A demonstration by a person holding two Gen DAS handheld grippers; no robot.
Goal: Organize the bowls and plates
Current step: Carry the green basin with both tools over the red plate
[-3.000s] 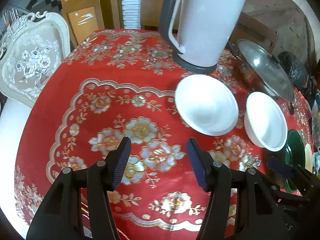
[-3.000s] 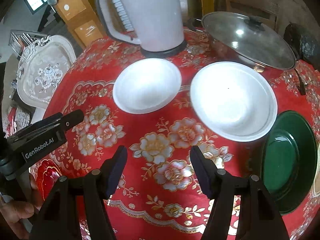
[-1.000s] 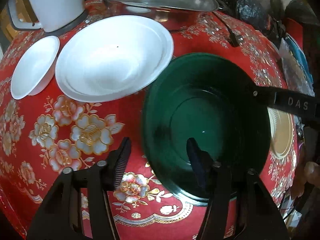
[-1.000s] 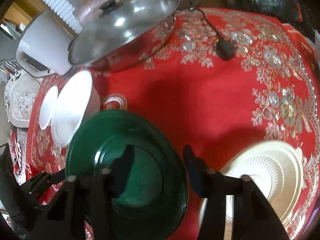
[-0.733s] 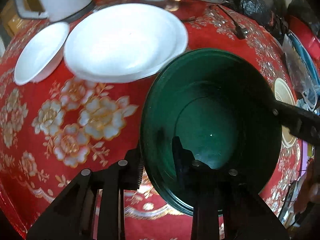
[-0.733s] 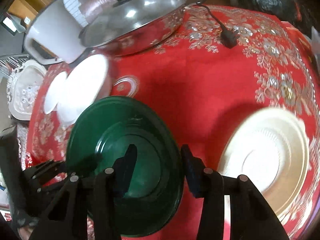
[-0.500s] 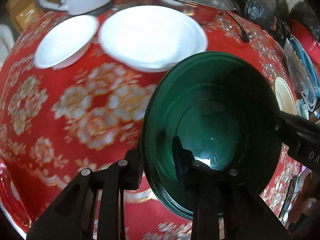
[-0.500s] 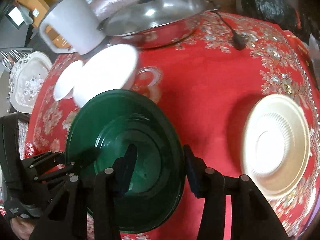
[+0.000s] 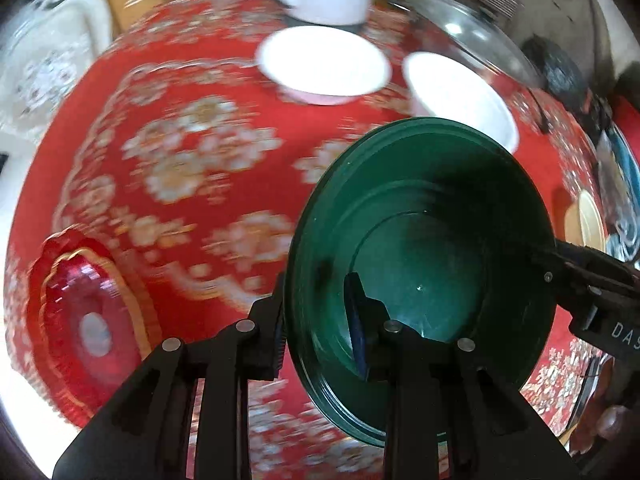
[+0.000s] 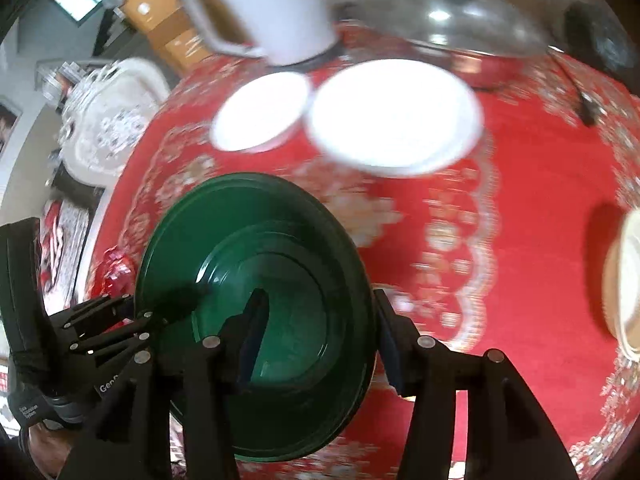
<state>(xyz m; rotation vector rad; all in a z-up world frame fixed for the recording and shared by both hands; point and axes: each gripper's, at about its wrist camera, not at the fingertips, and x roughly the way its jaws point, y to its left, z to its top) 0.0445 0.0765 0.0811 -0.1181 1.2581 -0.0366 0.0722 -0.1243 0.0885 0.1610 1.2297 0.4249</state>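
Both claws are clamping the green bowl (image 9: pixel 420 240) by opposite sides of its rim, each with one finger inside and one outside, and it is hanging tilted above the near part of the red table (image 9: pixel 180 140). The left claw (image 9: pixel 316 320) is pinching the near-left edge; the right claw (image 10: pixel 320 328) is pinching the other side. The bowl is looking glossy, stiff and probably slippery, likely breakable, so rim grips are needing steady, even pressure. Two white bowls (image 10: pixel 396 116) are sitting at the far side.
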